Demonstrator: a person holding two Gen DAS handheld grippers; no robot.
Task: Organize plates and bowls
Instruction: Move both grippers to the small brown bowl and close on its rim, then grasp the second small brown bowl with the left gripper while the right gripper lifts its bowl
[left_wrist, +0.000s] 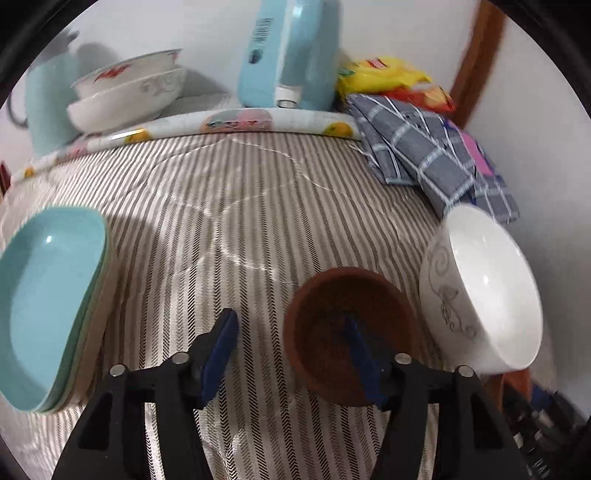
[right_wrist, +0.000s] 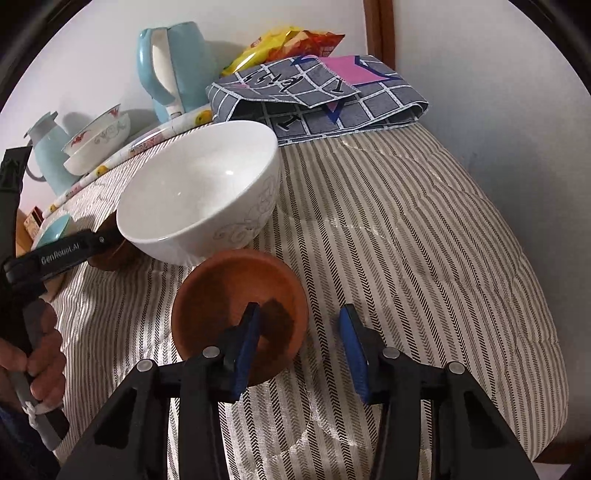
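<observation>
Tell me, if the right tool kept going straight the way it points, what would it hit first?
Probably the brown bowl: the right tool already has one finger inside it and the other outside, straddling its near wall. Depth is hard to judge; otherwise the striped cloth.

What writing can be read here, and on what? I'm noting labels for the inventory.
"GenRobot.AI": on the black arm of the left gripper, seen from the right wrist.
Barcode sticker on the light blue kettle: too blurred to read.
Yellow and red snack bag: print too small to read.
Dark marks on the grey checked cloth: not legible.
Nothing else carries text.
</observation>
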